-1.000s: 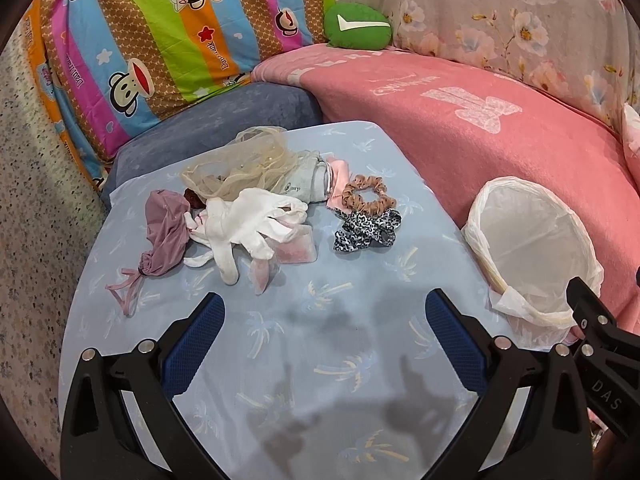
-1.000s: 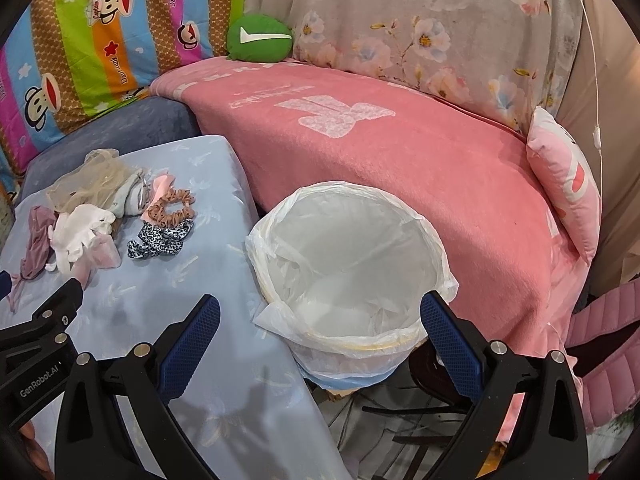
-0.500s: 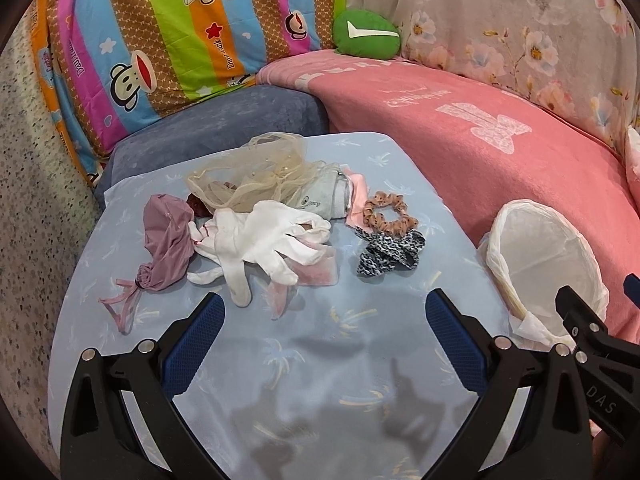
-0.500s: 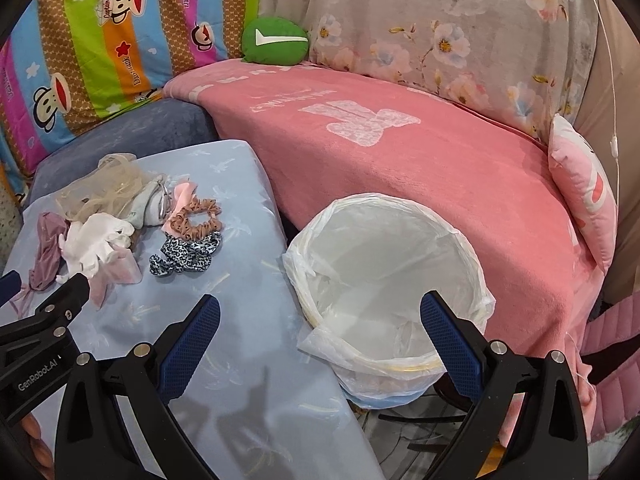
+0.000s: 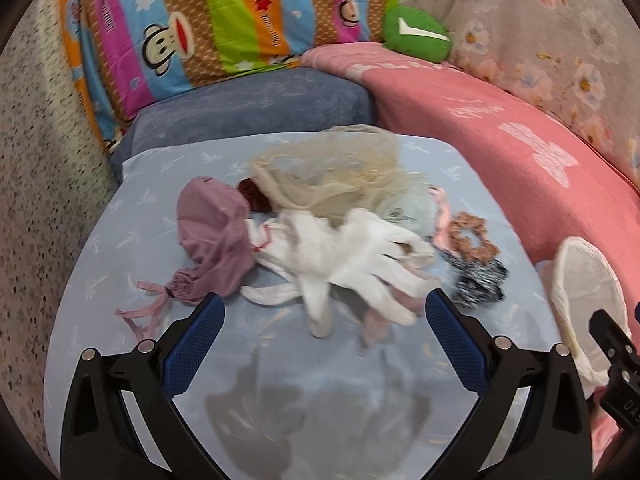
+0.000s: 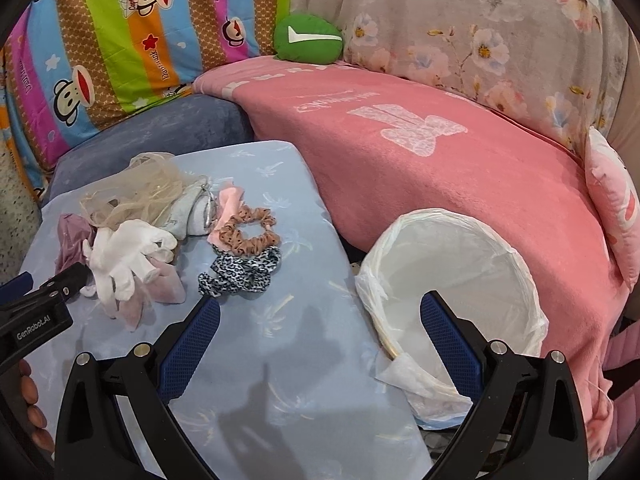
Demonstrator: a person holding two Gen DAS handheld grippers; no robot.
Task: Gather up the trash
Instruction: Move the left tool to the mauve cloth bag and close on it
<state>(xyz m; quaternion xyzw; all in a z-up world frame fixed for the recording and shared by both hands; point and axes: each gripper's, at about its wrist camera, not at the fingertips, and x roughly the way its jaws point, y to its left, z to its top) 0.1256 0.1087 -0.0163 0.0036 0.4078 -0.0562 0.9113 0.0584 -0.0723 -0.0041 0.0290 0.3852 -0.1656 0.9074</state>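
The lined bin (image 6: 456, 280) stood beside the blue table (image 6: 304, 360), and the trash lay heaped on it, white glove (image 5: 352, 256) nearest. I judged this the approach to the first pick: my left gripper (image 5: 320, 332) hung wide and empty before the glove, my right gripper (image 6: 316, 336) likewise wide. Next I would need to drop onto the glove and pinch.

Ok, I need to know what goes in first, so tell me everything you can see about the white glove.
The white glove is soft, knit-looking fabric, lying limp and flat on the blue cloth, fingers splayed toward the left gripper, which is open. It overlaps a pink rag and touches the mauve pouch; the beige netting lies just behind it.
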